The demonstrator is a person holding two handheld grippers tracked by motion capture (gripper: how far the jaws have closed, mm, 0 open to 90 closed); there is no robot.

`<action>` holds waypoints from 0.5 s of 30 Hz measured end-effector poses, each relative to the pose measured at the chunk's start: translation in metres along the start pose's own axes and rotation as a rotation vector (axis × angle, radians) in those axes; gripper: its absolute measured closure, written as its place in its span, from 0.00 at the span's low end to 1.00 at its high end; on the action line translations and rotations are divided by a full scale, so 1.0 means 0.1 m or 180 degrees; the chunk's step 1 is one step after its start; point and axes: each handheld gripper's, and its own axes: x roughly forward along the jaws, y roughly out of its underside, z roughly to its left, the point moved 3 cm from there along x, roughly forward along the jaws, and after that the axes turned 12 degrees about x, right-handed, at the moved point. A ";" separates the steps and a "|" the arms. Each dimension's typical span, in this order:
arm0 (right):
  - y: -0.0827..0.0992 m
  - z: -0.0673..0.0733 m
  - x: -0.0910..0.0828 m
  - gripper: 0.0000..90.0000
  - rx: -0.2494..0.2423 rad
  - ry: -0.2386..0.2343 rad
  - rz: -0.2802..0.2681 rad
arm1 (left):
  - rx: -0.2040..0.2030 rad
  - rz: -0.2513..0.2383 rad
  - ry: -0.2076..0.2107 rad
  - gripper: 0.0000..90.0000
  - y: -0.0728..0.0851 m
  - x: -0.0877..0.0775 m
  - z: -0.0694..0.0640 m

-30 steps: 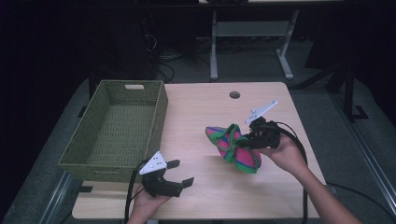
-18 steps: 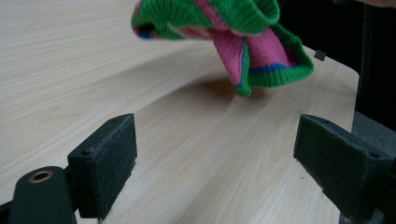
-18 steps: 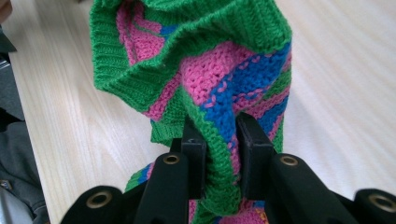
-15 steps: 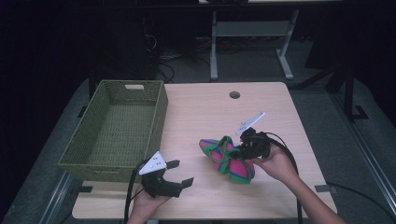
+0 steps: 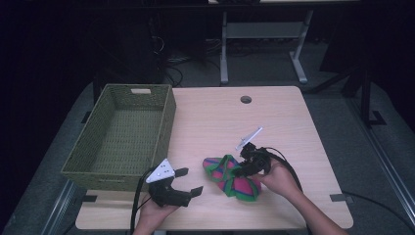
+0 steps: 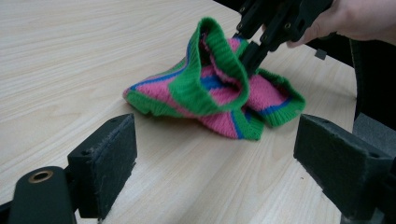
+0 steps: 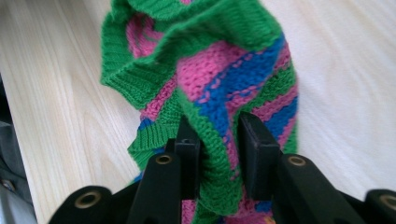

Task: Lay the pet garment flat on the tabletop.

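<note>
My right gripper (image 5: 243, 169) pinches the knitted cloth (image 5: 230, 177), its jaws just easing apart around a fold; my left gripper (image 5: 188, 182) gapes wide, empty, near the basket (image 5: 78, 166)

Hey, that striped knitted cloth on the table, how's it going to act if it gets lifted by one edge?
The knitted cloth lies crumpled in soft folds, so it will probably droop and hang limp, not hold its shape. It looks light for its bulk. The ribbed knit seems grippy: a fold sits between the right tongs, so it likely won't slip. On the table it should bunch, not slide.
</note>
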 end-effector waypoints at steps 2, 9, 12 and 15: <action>0.00 0.01 0.04 0.74 0.0009 0.0021 0.0034 | 0.0000 -0.0005 -0.0003 0.14 0.00 0.00 0.00; 0.02 0.04 0.09 0.62 0.0014 -0.0066 0.0106 | -0.0009 -0.0001 0.0003 0.14 0.00 0.00 0.00; 0.06 0.06 0.10 0.55 -0.0009 -0.0073 0.0127 | 0.0001 -0.0004 0.0002 0.14 0.00 0.01 -0.01; 0.09 0.06 0.08 0.49 -0.0048 -0.0108 0.0113 | -0.0005 -0.0010 0.0003 0.14 0.00 0.01 -0.01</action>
